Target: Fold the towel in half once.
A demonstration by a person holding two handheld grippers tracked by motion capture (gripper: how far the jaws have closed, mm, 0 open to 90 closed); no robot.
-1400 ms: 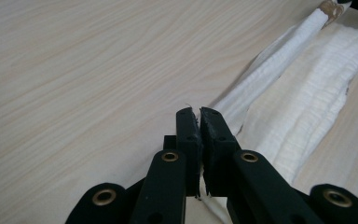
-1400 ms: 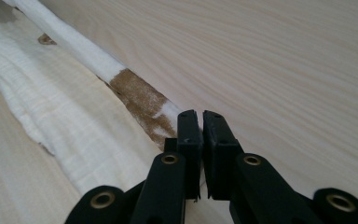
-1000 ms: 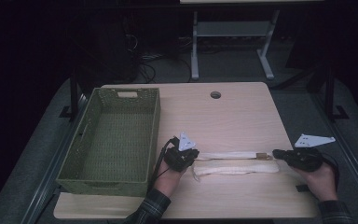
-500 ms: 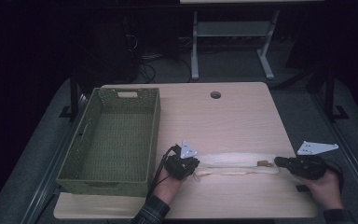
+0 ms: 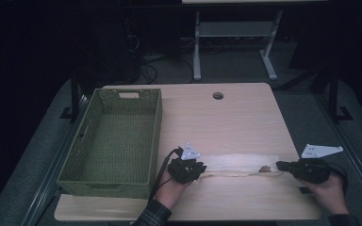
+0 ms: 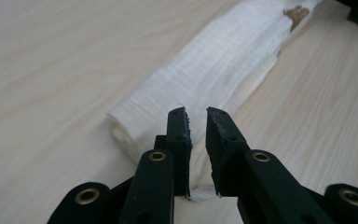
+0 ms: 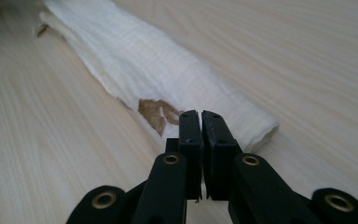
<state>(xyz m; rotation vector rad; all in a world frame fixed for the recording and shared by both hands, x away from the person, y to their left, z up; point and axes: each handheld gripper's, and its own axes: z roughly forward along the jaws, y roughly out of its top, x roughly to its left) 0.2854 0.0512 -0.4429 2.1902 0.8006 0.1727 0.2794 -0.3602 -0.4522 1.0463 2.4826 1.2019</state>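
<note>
- Item, cloth (image 5: 239, 164): white, folded into a long narrow strip with a brown mark (image 5: 265, 168) near its right end. It lies flat on the near part of the table (image 5: 226, 117), running left to right between my two grippers.
- Item, left gripper (image 5: 186, 170): at the strip's left end. In the left gripper view (image 6: 196, 116) its jaws stand a narrow gap apart, with a thin cloth edge showing in that gap; I cannot tell whether they actually pinch it.
- Item, right gripper (image 5: 283, 165): at the strip's right end. In the right gripper view (image 7: 200, 119) its jaws are nearly closed; I judge a thin edge may be nipped low down, but cannot confirm it.
- Item, basket (image 5: 136, 181): green woven, empty, to the left of the cloth and apart from it.
- Handling note: the step looks like folding the strip. I would keep both ends level, pull evenly so the layers stay aligned, and lay them down together.
- Change from a second ago: both grippers sit nearer me and the strip now lies flatter and straighter; the right gripper has drawn outward.
</note>
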